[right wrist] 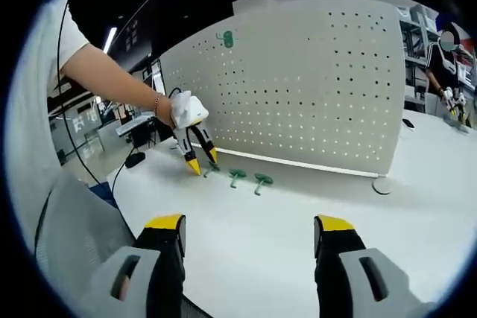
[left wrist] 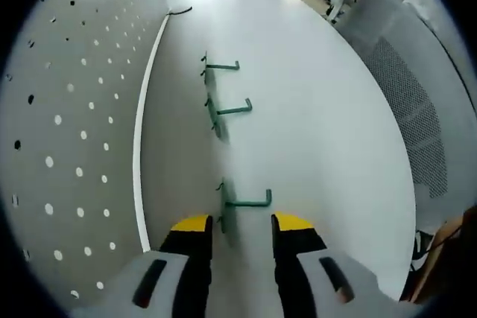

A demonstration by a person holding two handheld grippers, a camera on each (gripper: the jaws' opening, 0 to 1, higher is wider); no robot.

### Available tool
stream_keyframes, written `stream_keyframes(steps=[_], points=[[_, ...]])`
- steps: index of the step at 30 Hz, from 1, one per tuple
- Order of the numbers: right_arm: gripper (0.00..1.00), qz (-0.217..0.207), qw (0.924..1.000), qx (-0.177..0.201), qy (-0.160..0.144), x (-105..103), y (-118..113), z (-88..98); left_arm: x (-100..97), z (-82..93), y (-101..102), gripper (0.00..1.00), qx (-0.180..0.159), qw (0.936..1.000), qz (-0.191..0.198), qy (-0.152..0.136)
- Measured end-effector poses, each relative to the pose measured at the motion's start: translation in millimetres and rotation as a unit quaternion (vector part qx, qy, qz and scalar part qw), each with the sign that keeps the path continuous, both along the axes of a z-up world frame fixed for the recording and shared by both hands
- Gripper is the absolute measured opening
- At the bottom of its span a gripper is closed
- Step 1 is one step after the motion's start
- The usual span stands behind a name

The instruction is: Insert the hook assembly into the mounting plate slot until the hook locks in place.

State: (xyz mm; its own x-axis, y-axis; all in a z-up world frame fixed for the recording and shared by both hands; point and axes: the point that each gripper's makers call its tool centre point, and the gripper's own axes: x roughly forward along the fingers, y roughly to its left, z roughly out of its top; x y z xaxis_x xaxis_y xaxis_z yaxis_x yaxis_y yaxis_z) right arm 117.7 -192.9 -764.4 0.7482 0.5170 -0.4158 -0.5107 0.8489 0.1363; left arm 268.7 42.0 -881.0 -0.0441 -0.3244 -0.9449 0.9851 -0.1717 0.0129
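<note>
We have just begun. Our left gripper (left wrist: 242, 223) has its jaws open, one on each side of the nearest green hook (left wrist: 240, 202) lying on the table (left wrist: 320, 124). It is not squeezed yet. The pegboard (left wrist: 67, 109) waits beside it. Our right gripper (right wrist: 250, 229) is wide open, holding nothing, far from the hooks.

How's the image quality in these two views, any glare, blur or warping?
Left gripper view: table glares pale at the far end, pegboard edge bows from fisheye, nearest hook sharp with soft shadow. Right gripper view: dark ceiling, bright pegboard, hooks small.
</note>
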Motion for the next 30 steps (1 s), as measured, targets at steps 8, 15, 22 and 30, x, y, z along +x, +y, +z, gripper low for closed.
stream_keyframes(steps=[8, 15, 22, 30], points=[[0.67, 0.004, 1.0, -0.003, 0.0, 1.0, 1.1, -0.8, 2.3, -0.1, 0.0, 0.22, -0.005, 0.9997, 0.024, -0.003], [0.67, 0.007, 1.0, -0.001, -0.002, 2.7, 3.6, 0.4, 4.9, -0.4, -0.7, 0.13, -0.018, 0.9986, 0.047, -0.015], [0.67, 0.005, 1.0, -0.001, -0.001, 1.9, 2.3, 0.2, 8.8, -1.5, -0.7, 0.06, -0.022, 0.9978, 0.053, -0.034], [0.67, 0.003, 1.0, 0.0, -0.004, 2.2, 1.9, 2.7, 8.3, -0.8, -0.7, 0.04, -0.022, 0.9977, 0.049, -0.042]])
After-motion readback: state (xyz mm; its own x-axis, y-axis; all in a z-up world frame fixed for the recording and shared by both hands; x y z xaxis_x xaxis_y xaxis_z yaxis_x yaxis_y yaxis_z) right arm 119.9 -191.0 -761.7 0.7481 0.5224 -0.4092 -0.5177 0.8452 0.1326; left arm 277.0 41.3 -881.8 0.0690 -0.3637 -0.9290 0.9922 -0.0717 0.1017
